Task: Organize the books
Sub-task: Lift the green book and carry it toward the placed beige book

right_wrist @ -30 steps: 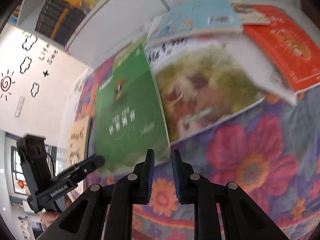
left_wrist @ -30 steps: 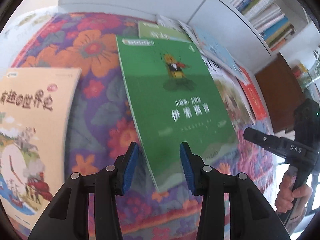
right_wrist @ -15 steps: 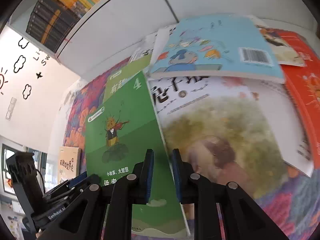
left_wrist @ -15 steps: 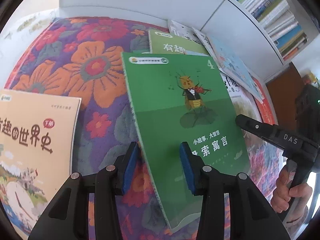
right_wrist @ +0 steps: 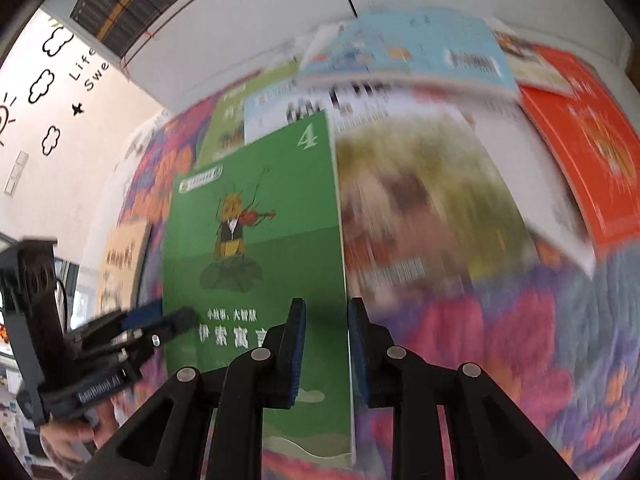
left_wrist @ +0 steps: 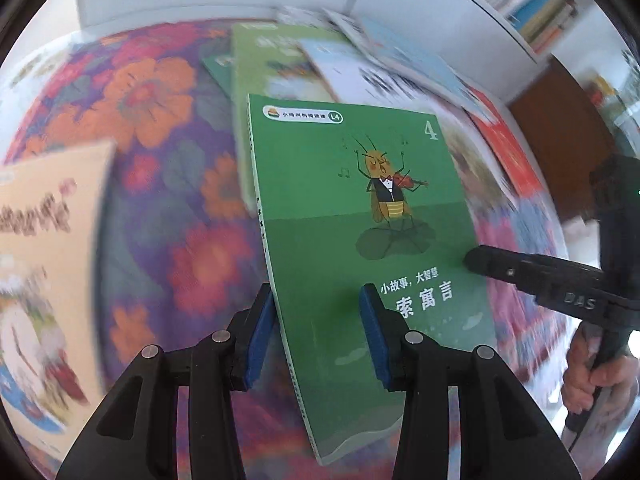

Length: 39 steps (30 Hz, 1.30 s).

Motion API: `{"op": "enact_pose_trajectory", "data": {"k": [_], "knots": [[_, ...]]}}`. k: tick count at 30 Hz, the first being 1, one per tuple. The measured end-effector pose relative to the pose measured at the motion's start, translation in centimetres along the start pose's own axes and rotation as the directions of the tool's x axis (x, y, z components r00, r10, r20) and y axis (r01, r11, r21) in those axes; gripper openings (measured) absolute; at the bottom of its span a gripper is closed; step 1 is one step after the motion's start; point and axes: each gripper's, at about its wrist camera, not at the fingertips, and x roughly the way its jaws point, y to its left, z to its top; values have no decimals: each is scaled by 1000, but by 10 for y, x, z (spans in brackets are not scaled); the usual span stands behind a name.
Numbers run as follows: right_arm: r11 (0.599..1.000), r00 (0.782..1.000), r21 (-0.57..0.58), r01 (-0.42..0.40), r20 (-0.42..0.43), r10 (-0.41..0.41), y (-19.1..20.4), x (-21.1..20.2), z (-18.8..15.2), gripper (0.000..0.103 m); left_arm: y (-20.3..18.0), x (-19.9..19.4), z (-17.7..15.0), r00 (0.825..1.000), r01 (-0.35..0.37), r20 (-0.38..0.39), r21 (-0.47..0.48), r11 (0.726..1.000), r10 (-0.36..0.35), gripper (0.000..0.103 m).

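Note:
A green book (left_wrist: 360,220) with a violin-playing insect on its cover lies on the floral cloth (left_wrist: 160,120) and stays sharp while the cloth blurs. My left gripper (left_wrist: 316,336) straddles its spine edge with the jaws apart, one pad beside the spine and the other over the cover. My right gripper (right_wrist: 326,340) straddles the green book's (right_wrist: 260,248) opposite long edge. Its jaws are opening, and that edge runs between the pads. Each gripper appears in the other's view: the right gripper (left_wrist: 480,262) rests on the cover, the left gripper (right_wrist: 168,320) at the spine.
A beige book (left_wrist: 48,240) lies apart at the left. Behind the green book is a loose overlapping pile: a second green book (left_wrist: 264,64), a light blue one (right_wrist: 420,52), a large brownish one (right_wrist: 432,208), an orange-red one (right_wrist: 580,152). Bookshelves (left_wrist: 532,4) stand behind.
Both grippers have come forward onto the green book, so its long edges now run between their jaws. The book has slid out from the pile towards me. The right jaws stand slightly wider.

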Motion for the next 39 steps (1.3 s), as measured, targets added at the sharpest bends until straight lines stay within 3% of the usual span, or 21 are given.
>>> {"op": "enact_pose_trajectory", "data": {"k": [4,10,15,18,27,29,31,32,33,36,39], "knots": [[999,999,7,-39,-34,39,-21,-9,-42,23,-20,0,-33,999,49,-20,61,997,-48,39],[987,986,53,-153,-62,156,-50,-24,-80,23,-37,4,-43,998,63,-18,103,993,-62,39],[957,958,83,-279,-50,284,-70,-19,-77,22,-22,7,-34,989,149,1,65,987,-149,38],[945,947,72,-319,-28,321,-74,-15,-72,22,-12,8,-25,983,182,5,42,982,-182,33],[961,961,-24,-275,26,275,-64,-10,-45,22,2,13,-1,977,200,67,40,979,-203,33],[949,947,-26,-314,64,315,-69,-8,-44,24,4,13,-3,974,211,77,49,976,-215,33],[917,911,-23,-397,114,397,-80,-3,-47,24,2,12,-5,975,202,81,57,978,-207,33],[895,882,-32,-444,157,444,-85,1,-50,22,2,12,-6,976,195,83,61,979,-200,33],[895,875,-43,-443,194,443,-88,2,-54,17,0,12,-7,978,185,89,67,980,-190,33],[920,902,-108,-376,186,391,-75,-2,-53,19,1,11,-8,977,182,99,67,981,-188,33],[908,890,-75,-413,179,420,-81,1,-50,19,1,11,-9,976,187,103,67,980,-193,33]]}}
